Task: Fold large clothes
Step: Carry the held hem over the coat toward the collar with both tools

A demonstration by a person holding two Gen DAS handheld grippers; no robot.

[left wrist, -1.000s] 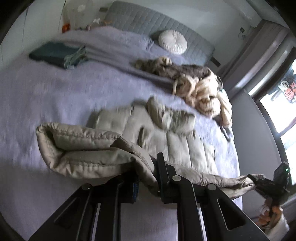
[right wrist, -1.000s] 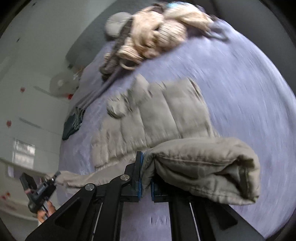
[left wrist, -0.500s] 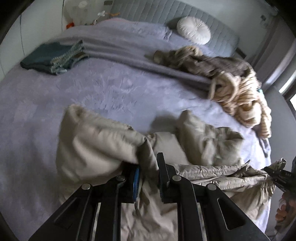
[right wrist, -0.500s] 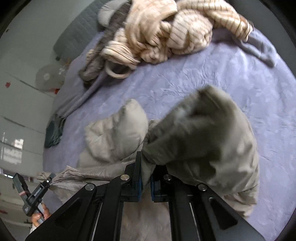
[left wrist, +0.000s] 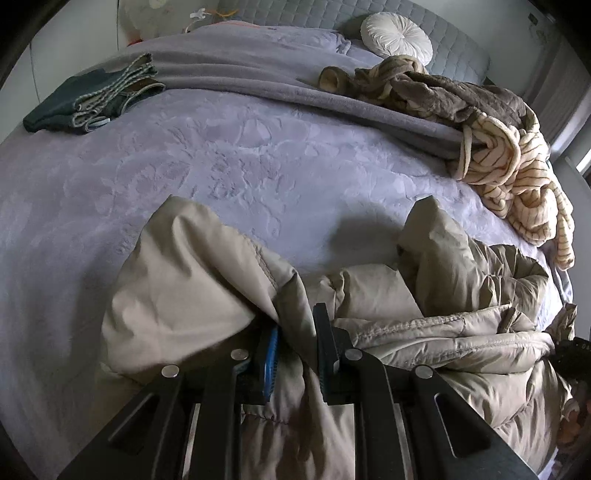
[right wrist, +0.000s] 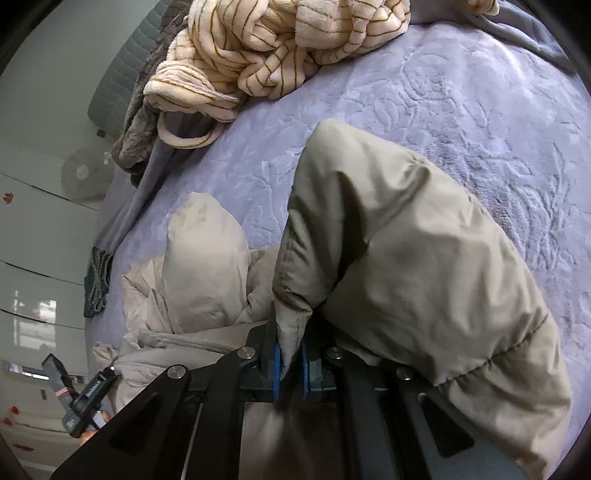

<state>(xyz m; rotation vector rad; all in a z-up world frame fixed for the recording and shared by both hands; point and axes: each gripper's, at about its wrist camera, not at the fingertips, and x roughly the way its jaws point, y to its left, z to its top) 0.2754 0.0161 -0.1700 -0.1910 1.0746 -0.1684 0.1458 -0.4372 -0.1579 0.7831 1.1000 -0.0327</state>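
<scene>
A beige padded jacket (left wrist: 424, 317) lies bunched on the lilac bedspread (left wrist: 229, 155). My left gripper (left wrist: 295, 332) is shut on a fold of the beige padded jacket, whose sleeve (left wrist: 184, 280) bulges to the left of the fingers. In the right wrist view my right gripper (right wrist: 290, 354) is shut on another hem of the jacket (right wrist: 406, 258), and the fabric drapes over the right finger. The hood (right wrist: 207, 258) lies left of it. The other gripper (right wrist: 85, 402) shows at the lower left.
A cream striped robe (left wrist: 517, 173) and a brown garment (left wrist: 461, 96) are heaped at the bed's right side. Folded dark clothes (left wrist: 88, 99) rest at the far left, a round white cushion (left wrist: 397, 35) by the grey headboard. A grey blanket (left wrist: 258, 81) crosses the bed.
Both grippers have dropped and moved forward over the bed with the jacket's bottom edge. The jacket, spread flat before, now lies doubled over on itself.
</scene>
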